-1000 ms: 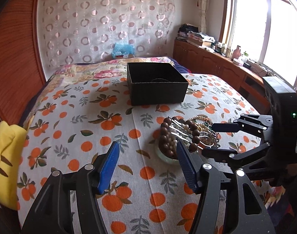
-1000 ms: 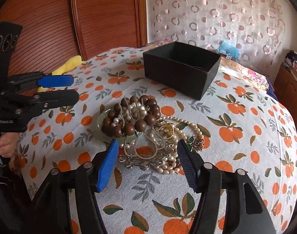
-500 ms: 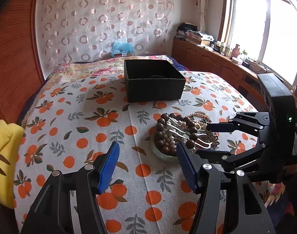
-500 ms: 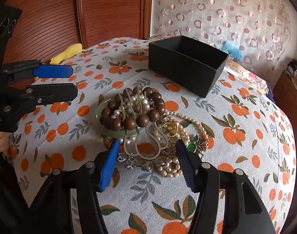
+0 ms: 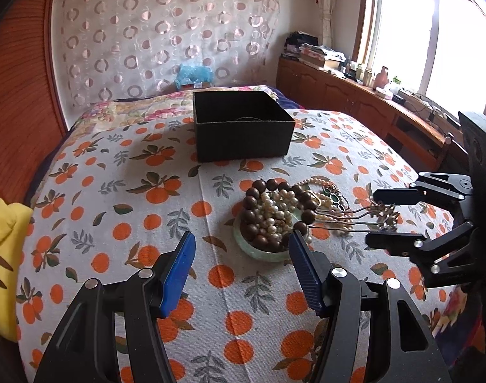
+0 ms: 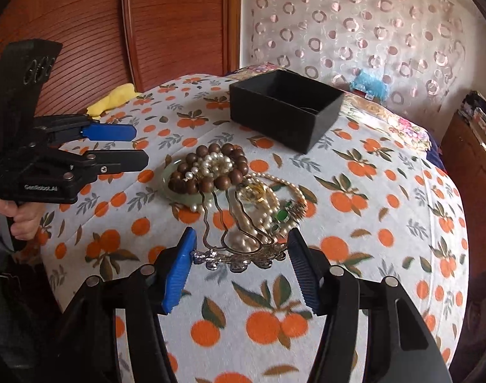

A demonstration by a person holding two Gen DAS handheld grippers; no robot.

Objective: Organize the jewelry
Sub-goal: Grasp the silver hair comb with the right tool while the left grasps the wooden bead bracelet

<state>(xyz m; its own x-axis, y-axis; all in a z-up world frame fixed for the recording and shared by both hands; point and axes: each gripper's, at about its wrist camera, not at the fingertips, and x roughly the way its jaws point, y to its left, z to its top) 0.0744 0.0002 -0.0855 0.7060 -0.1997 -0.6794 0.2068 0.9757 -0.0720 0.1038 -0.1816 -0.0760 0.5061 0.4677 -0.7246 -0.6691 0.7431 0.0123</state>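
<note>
A pile of jewelry lies on the orange-print bedspread: a brown bead bracelet point(image 6: 208, 169) and pearls point(image 5: 275, 210) on a pale green bangle point(image 5: 259, 250), a pearl necklace point(image 6: 275, 204), a green stone piece point(image 6: 283, 215) and a metal hair comb point(image 6: 236, 255). A black open box point(image 5: 243, 131) stands behind the pile point(image 6: 284, 111). My right gripper point(image 6: 241, 268) is open, its jaws on either side of the comb's ornate end. My left gripper point(image 5: 241, 268) is open and empty, just short of the bangle.
A yellow cloth point(image 5: 3, 255) lies at the bed's left edge. A wooden headboard point(image 6: 99, 32) runs along the left. A low wooden cabinet point(image 5: 354, 102) with clutter stands under the window on the right. A blue bag point(image 5: 193, 75) sits by the curtained wall.
The right gripper has moved forward, so the comb's end now lies between its jaws. The left gripper has drawn slightly closer to the bangle. Both stay open.
</note>
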